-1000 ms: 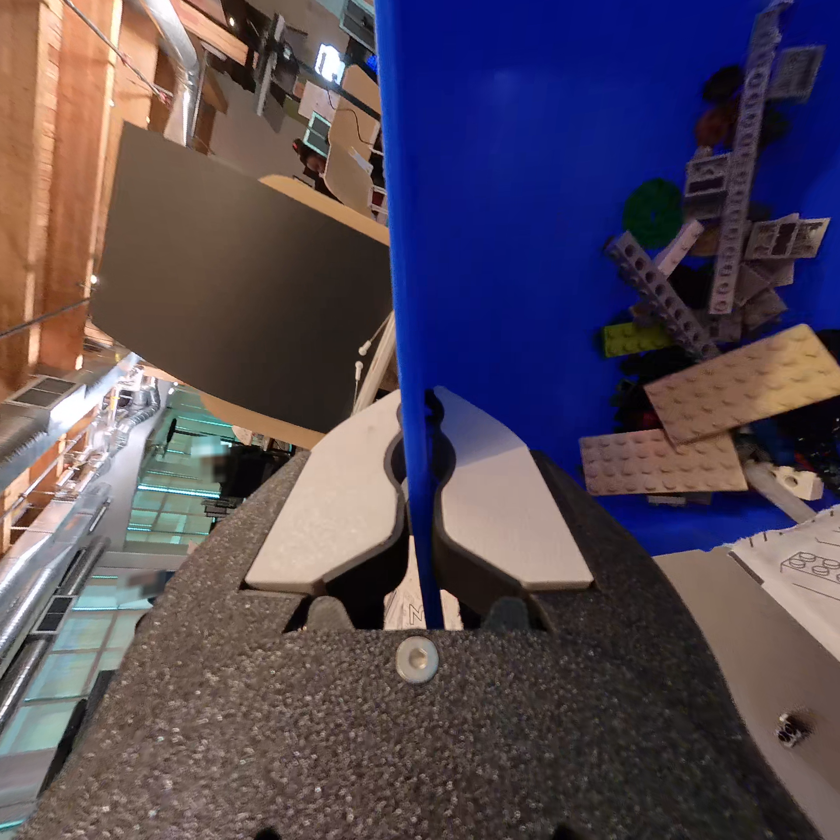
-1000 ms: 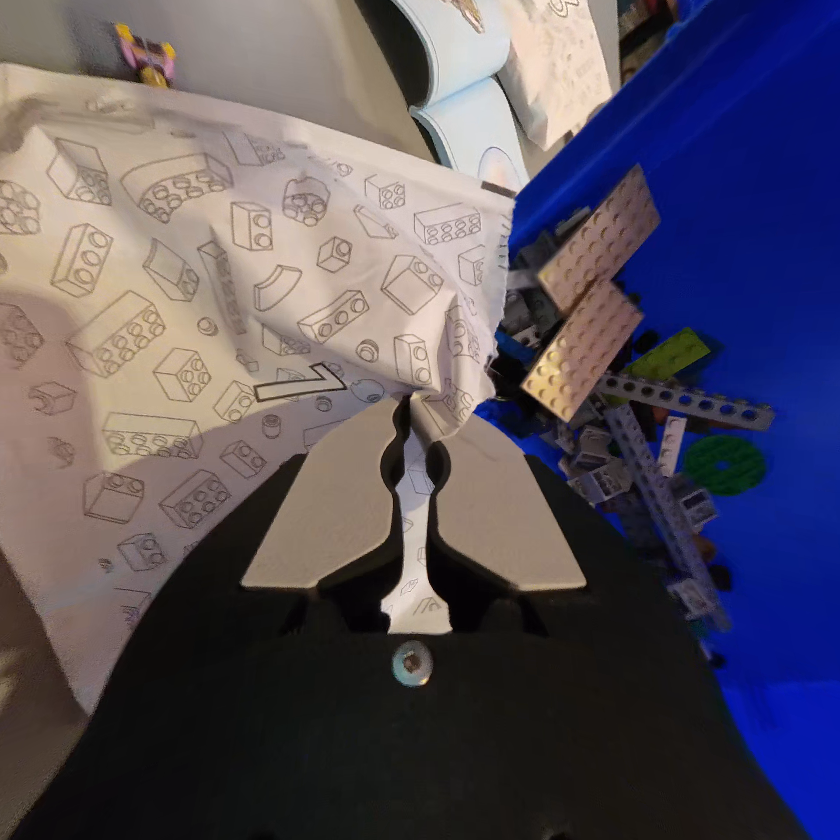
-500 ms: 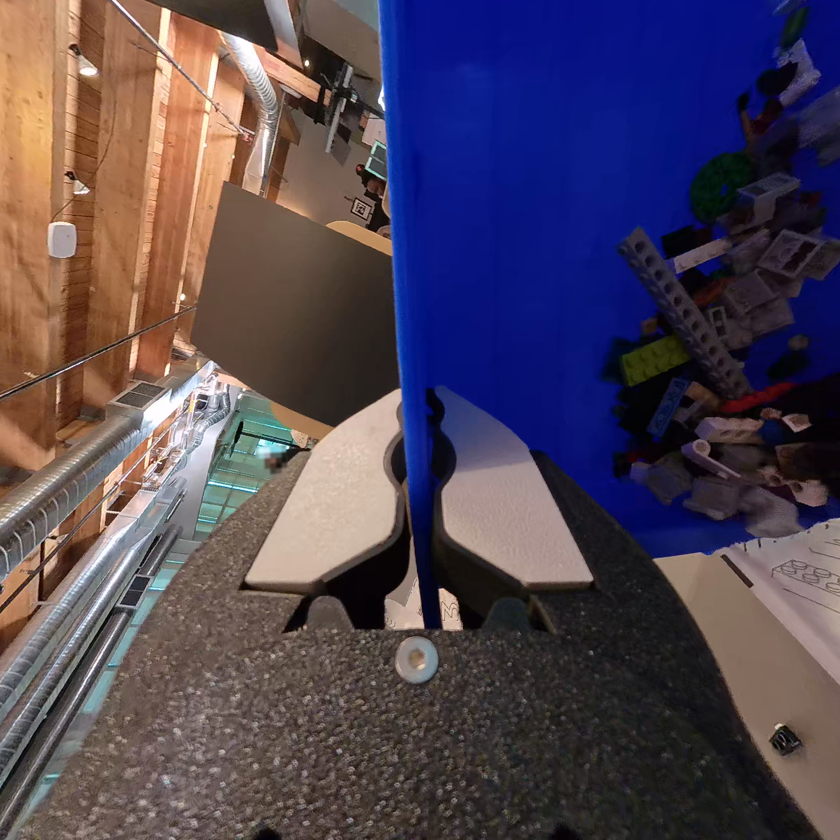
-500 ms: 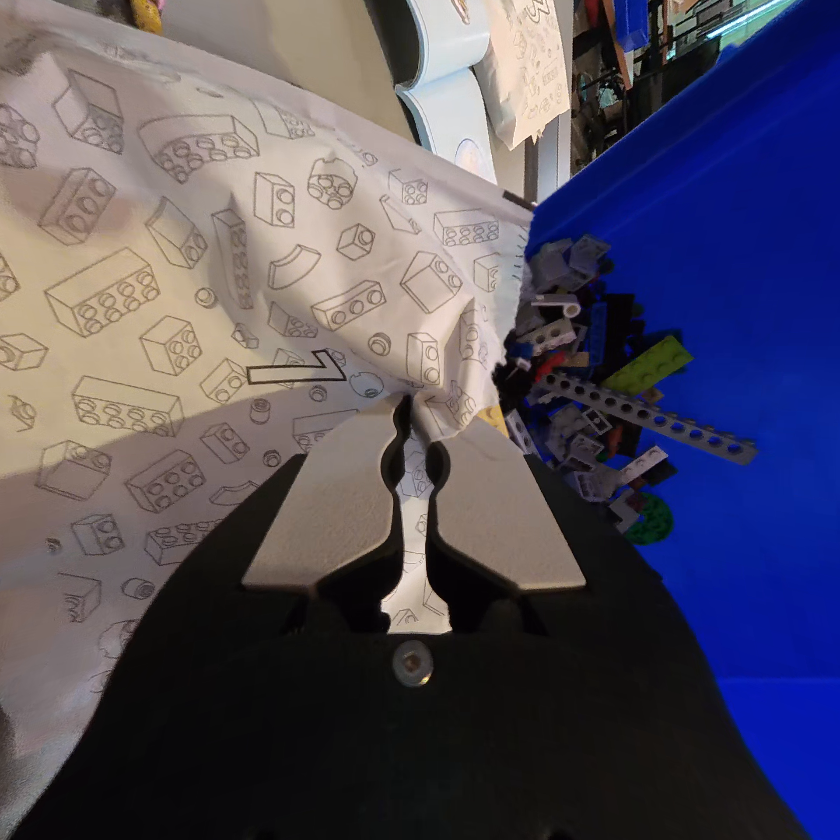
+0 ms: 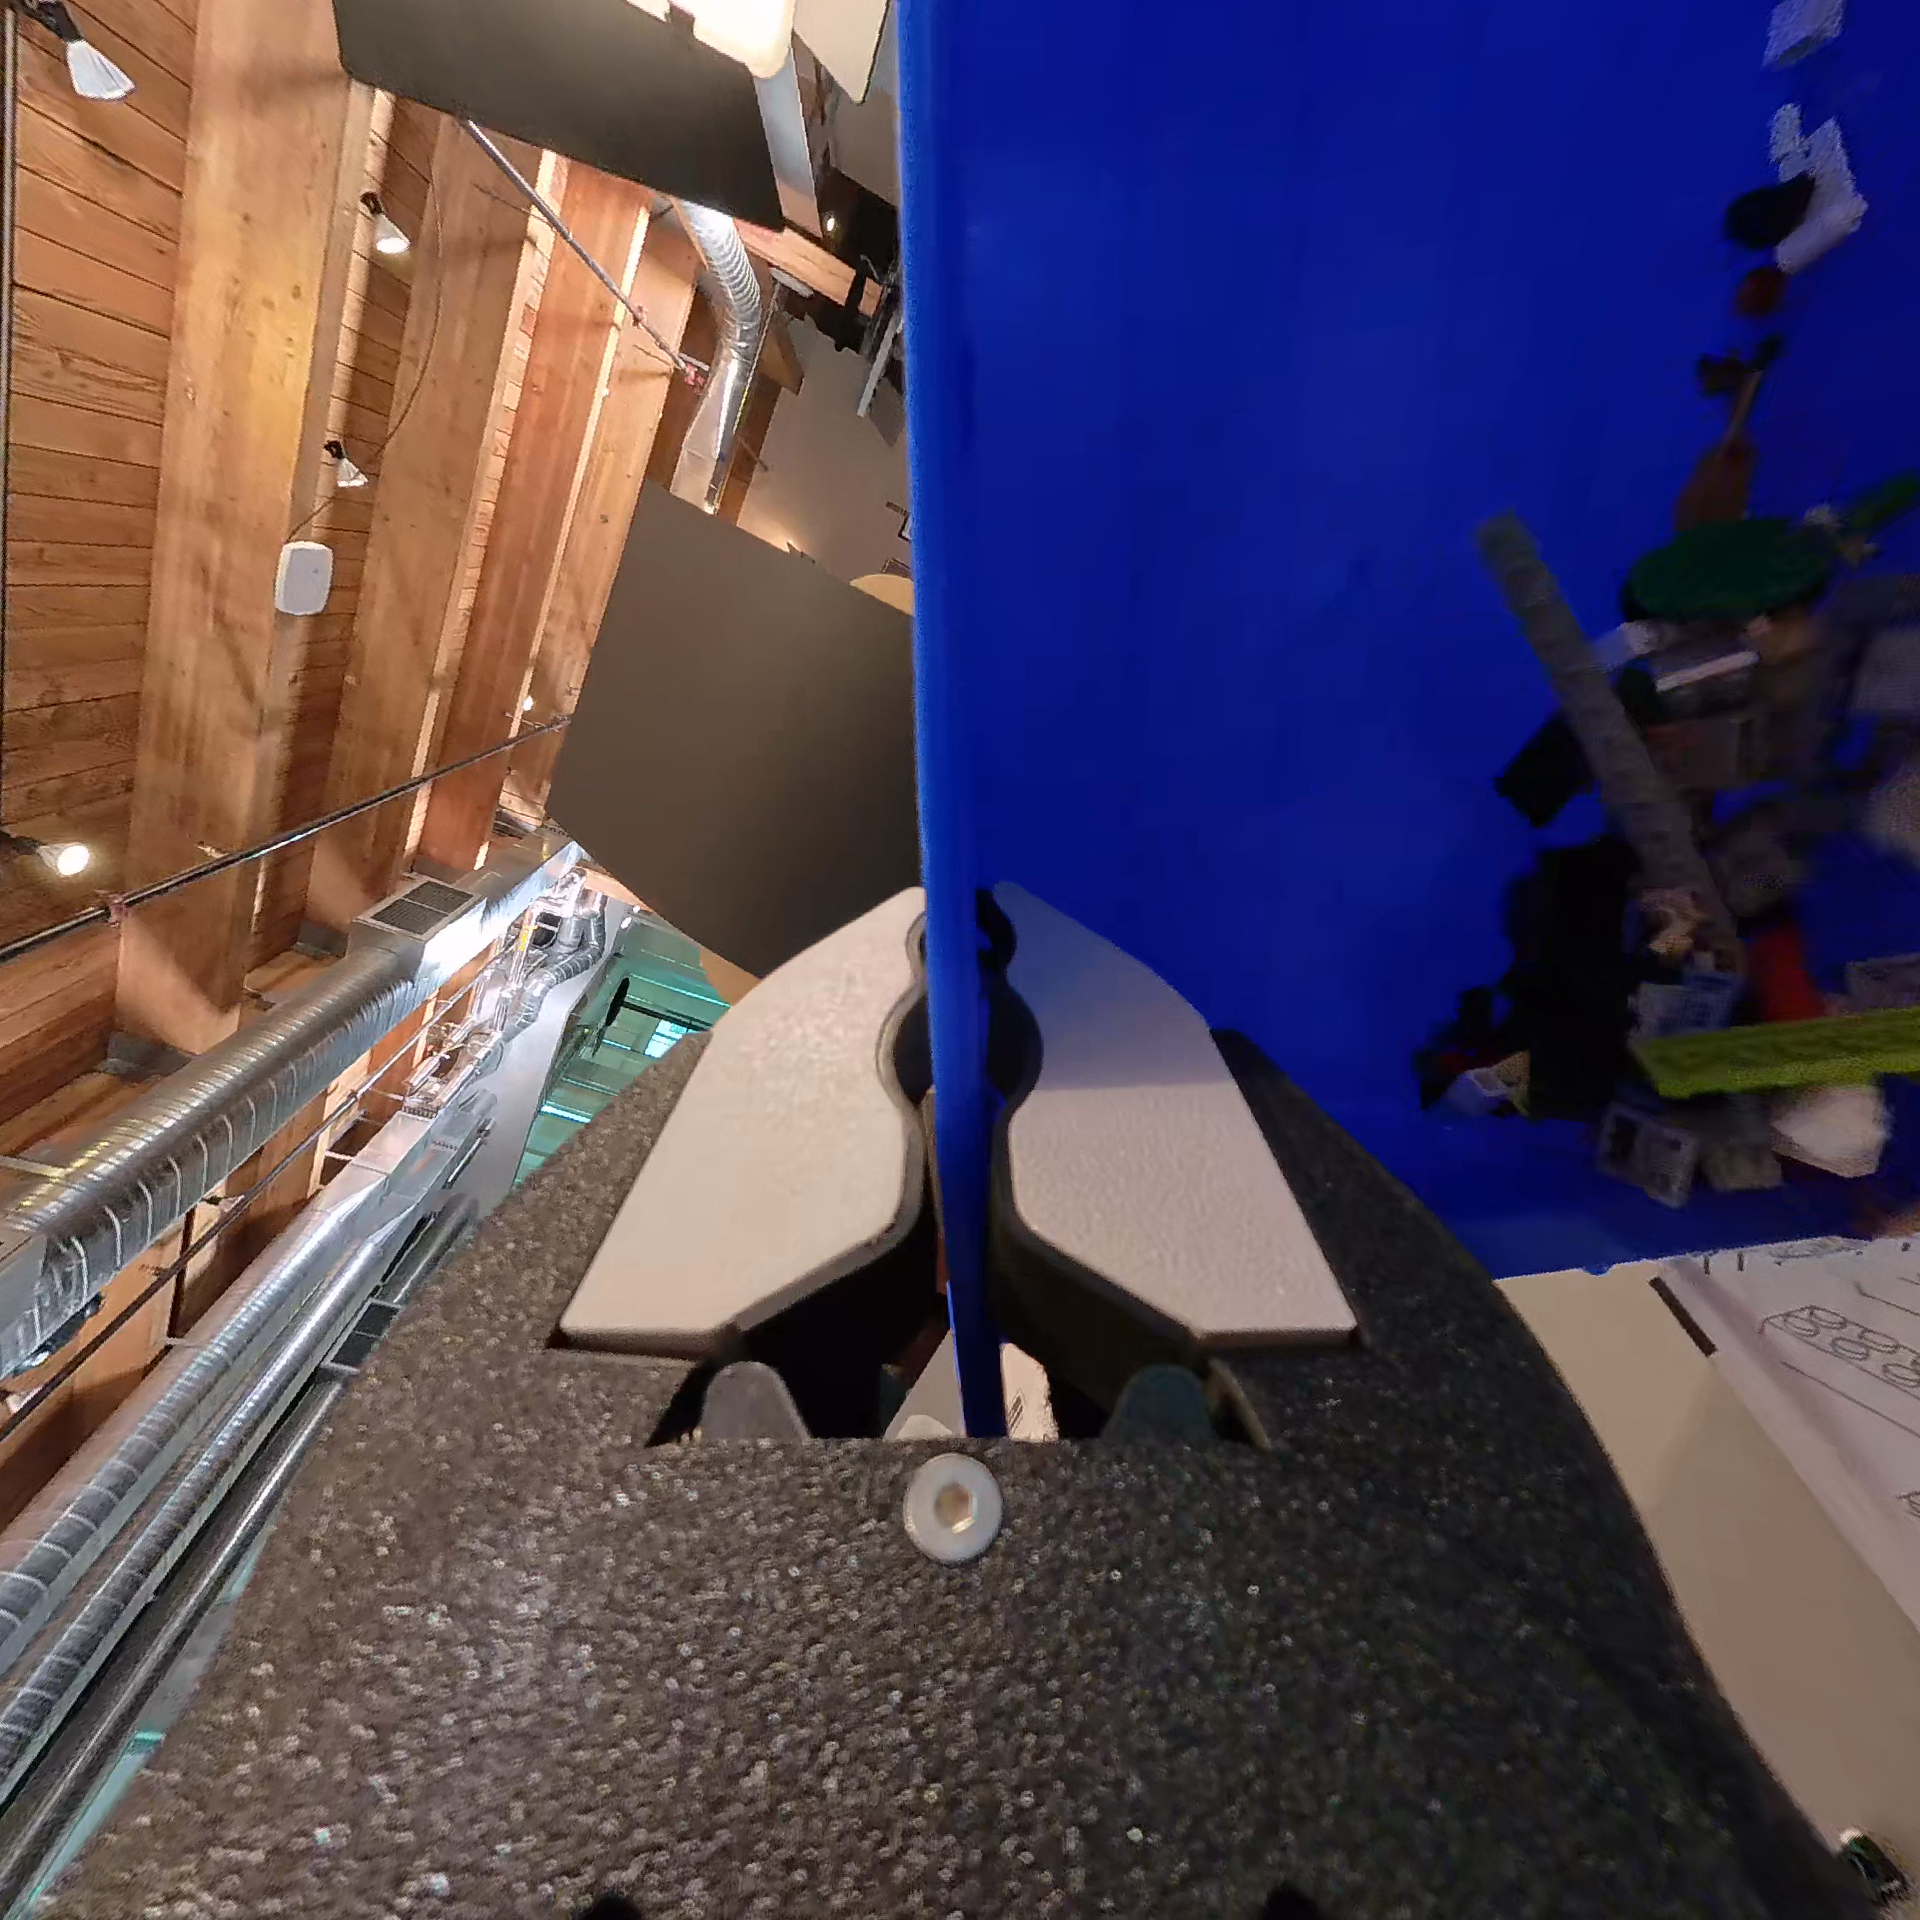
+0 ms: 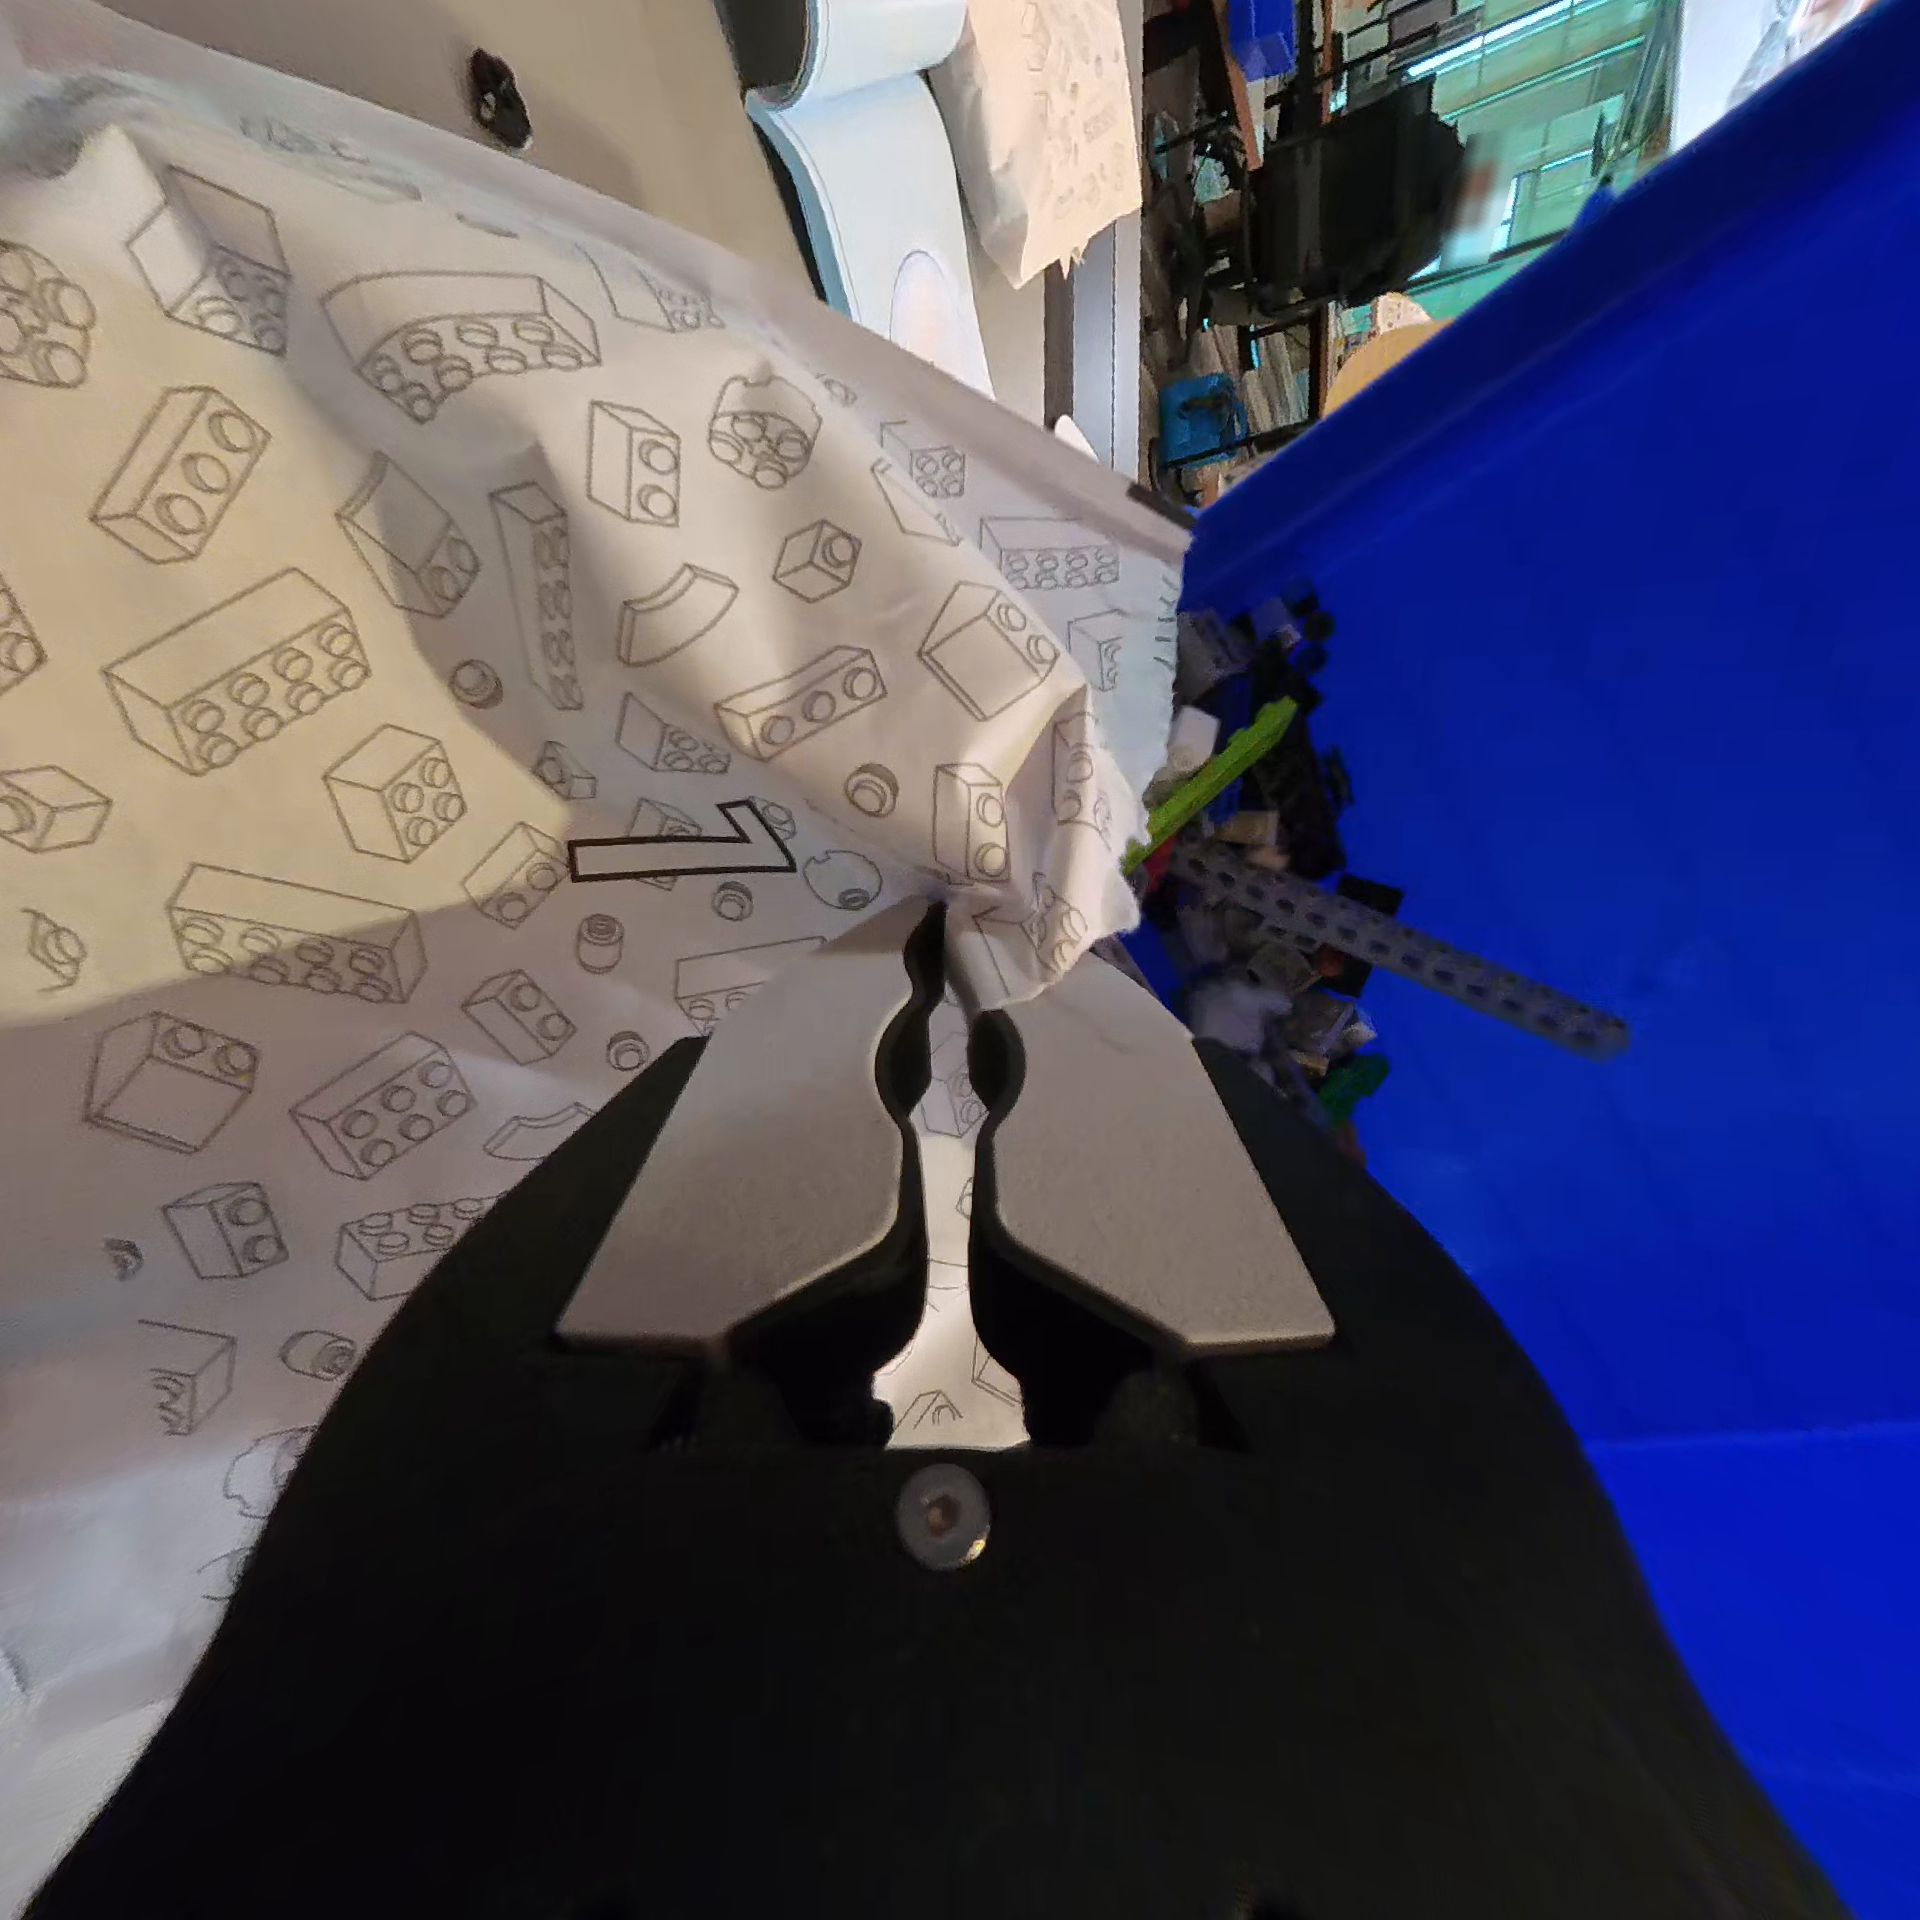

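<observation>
Left gripper [image 5: 958,914] clamping blue bin [image 5: 1195,520], right gripper [image 6: 940,920] pinching paper bag [image 6: 520,623]

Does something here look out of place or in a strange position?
Yes. The blue bin is tipped steeply, its wall clamped by the left gripper, so the loose bricks lie heaped toward the open mouth of the white paper bag. The right gripper pinches the bag's crumpled edge.
</observation>
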A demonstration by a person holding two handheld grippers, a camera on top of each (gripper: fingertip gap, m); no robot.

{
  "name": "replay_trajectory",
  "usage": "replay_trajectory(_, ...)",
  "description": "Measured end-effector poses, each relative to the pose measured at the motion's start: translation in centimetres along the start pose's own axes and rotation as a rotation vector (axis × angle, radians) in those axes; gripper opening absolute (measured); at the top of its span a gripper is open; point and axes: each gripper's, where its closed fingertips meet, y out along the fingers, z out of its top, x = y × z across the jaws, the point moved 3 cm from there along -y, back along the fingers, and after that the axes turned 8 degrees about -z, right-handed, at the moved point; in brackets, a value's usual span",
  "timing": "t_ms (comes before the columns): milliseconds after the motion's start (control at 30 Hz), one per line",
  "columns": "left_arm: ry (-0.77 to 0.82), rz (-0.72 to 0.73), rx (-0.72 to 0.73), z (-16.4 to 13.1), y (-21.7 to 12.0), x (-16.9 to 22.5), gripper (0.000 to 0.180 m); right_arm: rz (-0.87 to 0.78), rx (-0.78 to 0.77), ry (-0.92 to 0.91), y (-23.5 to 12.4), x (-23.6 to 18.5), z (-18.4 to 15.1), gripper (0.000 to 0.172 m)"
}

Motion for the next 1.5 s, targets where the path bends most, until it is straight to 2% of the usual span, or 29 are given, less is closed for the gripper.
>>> replay_trajectory(467,-0.008,0.029,0.015,0.9,-0.4,-0.1,0.004,-0.062,-0.008,-0.014,-0.4,0.3,-0.8,0.001)
replay_trajectory(800,-0.044,0.012,0.014,0.6,-0.1,0.0,0.005,-0.050,-0.011,-0.011,-0.9,0.3,-1.1,0.001)
replay_trajectory(1267,-0.071,0.013,0.017,-0.1,0.3,-0.5,0.004,-0.054,-0.025,0.001,-1.3,0.5,-2.0,0.001)
replay_trajectory(1500,-0.137,-0.018,-0.017,-1.4,1.0,-0.3,0.004,-0.028,-0.037,0.005,-1.4,0.4,-2.3,0.001)
